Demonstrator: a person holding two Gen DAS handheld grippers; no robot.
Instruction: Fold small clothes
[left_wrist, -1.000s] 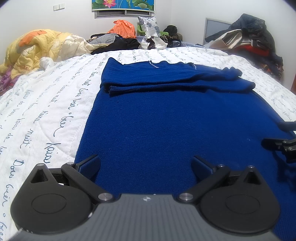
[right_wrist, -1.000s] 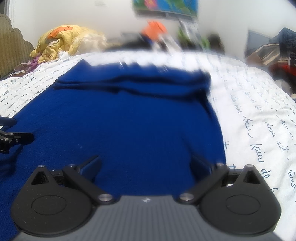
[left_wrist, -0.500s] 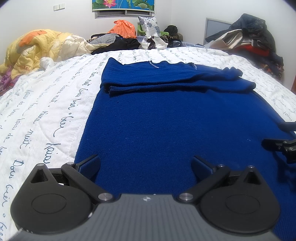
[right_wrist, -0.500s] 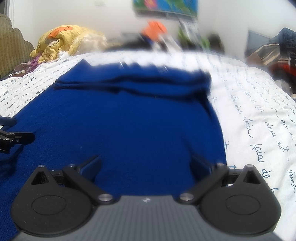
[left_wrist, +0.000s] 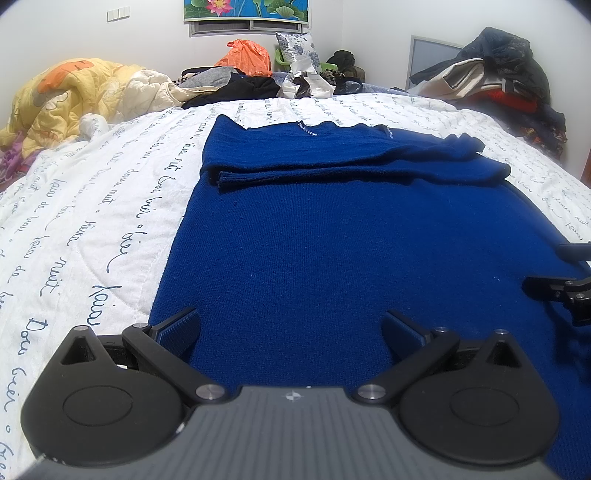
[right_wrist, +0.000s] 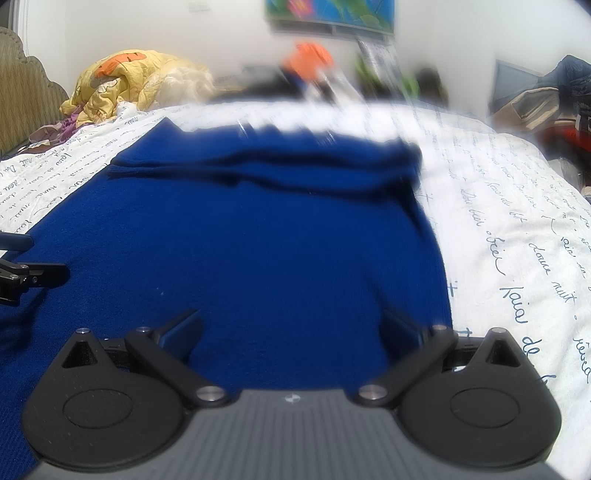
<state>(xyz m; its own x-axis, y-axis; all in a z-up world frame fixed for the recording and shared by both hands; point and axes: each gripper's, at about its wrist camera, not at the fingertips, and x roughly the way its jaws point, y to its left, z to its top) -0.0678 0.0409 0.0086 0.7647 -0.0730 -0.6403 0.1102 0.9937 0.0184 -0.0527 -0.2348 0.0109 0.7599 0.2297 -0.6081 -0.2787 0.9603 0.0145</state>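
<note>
A dark blue knit sweater (left_wrist: 332, 236) lies flat on the white bed, its sleeves folded across the far end (left_wrist: 332, 162). It also fills the right wrist view (right_wrist: 240, 240). My left gripper (left_wrist: 290, 325) is open and low over the sweater's near left part. My right gripper (right_wrist: 290, 325) is open and low over its near right part, close to the sweater's right edge. Each gripper shows at the edge of the other's view: the right one (left_wrist: 561, 288) and the left one (right_wrist: 26, 280). Neither holds cloth.
The white bedspread with blue script (left_wrist: 74, 229) lies on both sides of the sweater. A yellow quilt (left_wrist: 74, 92) is heaped at the far left. Clothes, an orange bag (left_wrist: 245, 53) and a pillow sit at the far end. A clothes pile (left_wrist: 498, 74) stands far right.
</note>
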